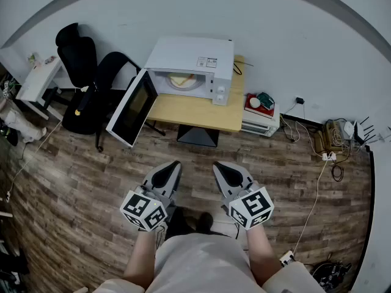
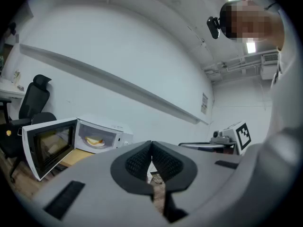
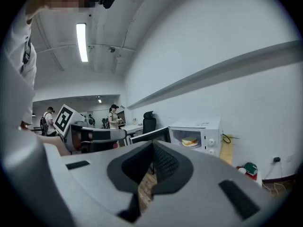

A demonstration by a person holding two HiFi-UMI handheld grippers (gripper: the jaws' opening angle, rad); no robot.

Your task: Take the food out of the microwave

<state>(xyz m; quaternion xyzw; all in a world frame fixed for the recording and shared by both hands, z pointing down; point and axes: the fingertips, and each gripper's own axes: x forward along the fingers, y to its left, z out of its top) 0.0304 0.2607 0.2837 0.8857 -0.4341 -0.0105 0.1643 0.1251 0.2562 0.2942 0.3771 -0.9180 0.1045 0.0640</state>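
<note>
The grey plastic left gripper (image 1: pixel 173 165) and right gripper (image 1: pixel 220 166) are hovering above wood-plank flooring (image 1: pixel 91 163), their ribbed black pads pressing together on nothing. Beyond, on a pale wooden table (image 1: pixel 195 110), the boxy white microwave (image 1: pixel 192 57) is standing open-doored, holding a flat yellowish sandwich (image 1: pixel 180 80).

You are standing in an office: black swivel chairs (image 1: pixel 76 57), a white desk (image 1: pixel 38 78), people (image 3: pixel 113 116) standing under strip lights (image 3: pixel 81 41).
</note>
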